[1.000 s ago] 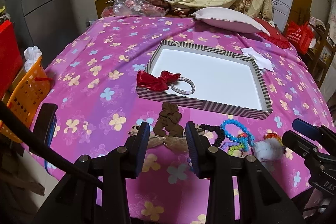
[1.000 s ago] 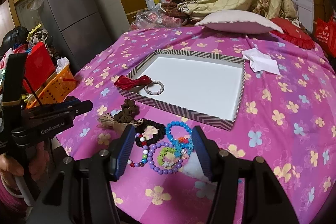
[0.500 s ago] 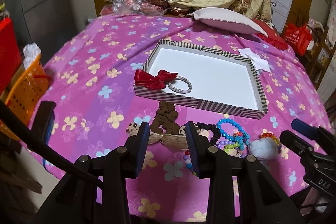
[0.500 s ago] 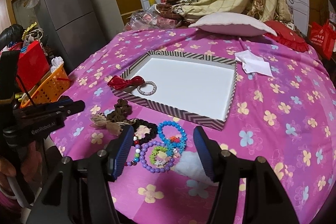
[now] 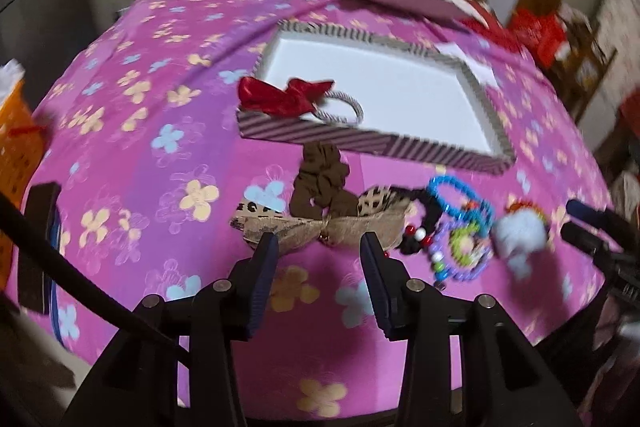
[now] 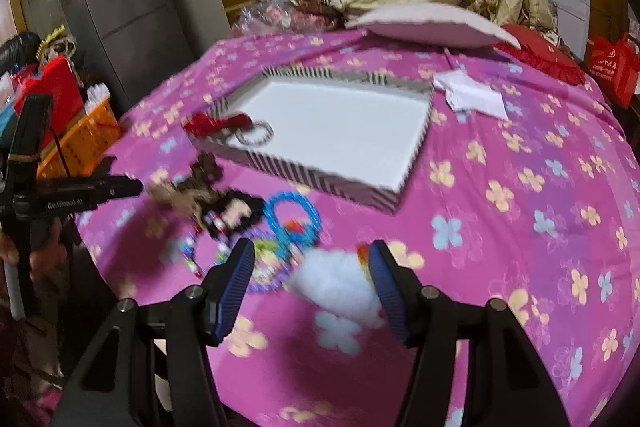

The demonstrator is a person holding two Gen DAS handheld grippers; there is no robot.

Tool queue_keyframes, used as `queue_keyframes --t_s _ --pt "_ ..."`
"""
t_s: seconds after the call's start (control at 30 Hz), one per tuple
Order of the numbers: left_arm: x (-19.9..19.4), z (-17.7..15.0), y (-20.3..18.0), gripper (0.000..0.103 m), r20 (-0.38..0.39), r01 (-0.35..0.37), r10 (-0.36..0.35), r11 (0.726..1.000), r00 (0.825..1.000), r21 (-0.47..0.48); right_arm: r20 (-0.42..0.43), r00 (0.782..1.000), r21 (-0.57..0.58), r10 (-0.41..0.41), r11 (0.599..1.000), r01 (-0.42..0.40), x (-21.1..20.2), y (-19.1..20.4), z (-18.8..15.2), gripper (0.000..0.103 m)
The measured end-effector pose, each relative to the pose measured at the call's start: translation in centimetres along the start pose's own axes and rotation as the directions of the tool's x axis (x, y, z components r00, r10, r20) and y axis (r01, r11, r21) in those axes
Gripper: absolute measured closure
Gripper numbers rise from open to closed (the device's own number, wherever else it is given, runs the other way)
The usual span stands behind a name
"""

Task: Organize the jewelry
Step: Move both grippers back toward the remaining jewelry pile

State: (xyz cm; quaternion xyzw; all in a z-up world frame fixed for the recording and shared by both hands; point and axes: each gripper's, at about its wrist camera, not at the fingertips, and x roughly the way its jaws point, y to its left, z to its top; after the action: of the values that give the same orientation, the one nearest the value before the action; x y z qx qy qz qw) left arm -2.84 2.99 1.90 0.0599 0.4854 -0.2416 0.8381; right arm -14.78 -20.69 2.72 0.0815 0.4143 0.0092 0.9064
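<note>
We take the striped tray (image 5: 362, 138) (image 6: 320, 177) as our reference. Inside its near left corner lie a red bow (image 5: 282, 95) (image 6: 214, 123) and, touching it, a silver bracelet (image 5: 340, 109) (image 6: 256, 134). Just in front of the tray's near wall, on the flowered pink cloth (image 5: 140, 131) (image 6: 520, 207), we find a brown scrunchie (image 5: 320, 183), a burlap bow (image 5: 320, 229), a black scrunchie (image 6: 236, 209), a blue bead bracelet (image 5: 460, 197) (image 6: 292, 217), a purple bead bracelet (image 5: 460, 267) and a white fluffy piece (image 5: 518, 237) (image 6: 340, 285). Both frames are blurred, so finer detail is uncertain. The left gripper (image 5: 318, 255) stands spread before the burlap bow, holding nothing. The right gripper (image 6: 312, 263) is likewise spread, its fingers flanking the white fluffy piece.
</note>
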Motion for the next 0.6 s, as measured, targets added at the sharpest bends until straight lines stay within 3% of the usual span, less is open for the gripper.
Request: queue_keyframes --t_s 0.1,0.3,0.43,0.6 --pt "1.2 -0.2 0.2 0.040 -0.024 0.015 -0.015 1.000 1.000 0.025 -0.022 1.000 0.030 -0.020 0.999 0.020 0.5 -1.6 -0.8 0.041" --pt "2.7 0.6 1.0 0.036 -0.032 0.068 -0.071 0.995 0.997 -0.078 -0.036 0.998 0.079 -0.044 0.996 0.047 1.1 -3.9 -0.9 0.041" --pt "3.4 1.4 1.3 0.032 -0.029 0.072 -0.077 0.987 0.997 -0.145 -0.043 0.998 0.060 -0.044 0.997 0.047 1.7 -4.0 -0.4 0.041" --pt "4.7 1.9 1.0 0.032 -0.052 0.047 -0.055 0.987 0.997 -0.152 -0.060 0.998 0.043 -0.025 0.999 0.028 2.8 -3.8 0.3 0.041"
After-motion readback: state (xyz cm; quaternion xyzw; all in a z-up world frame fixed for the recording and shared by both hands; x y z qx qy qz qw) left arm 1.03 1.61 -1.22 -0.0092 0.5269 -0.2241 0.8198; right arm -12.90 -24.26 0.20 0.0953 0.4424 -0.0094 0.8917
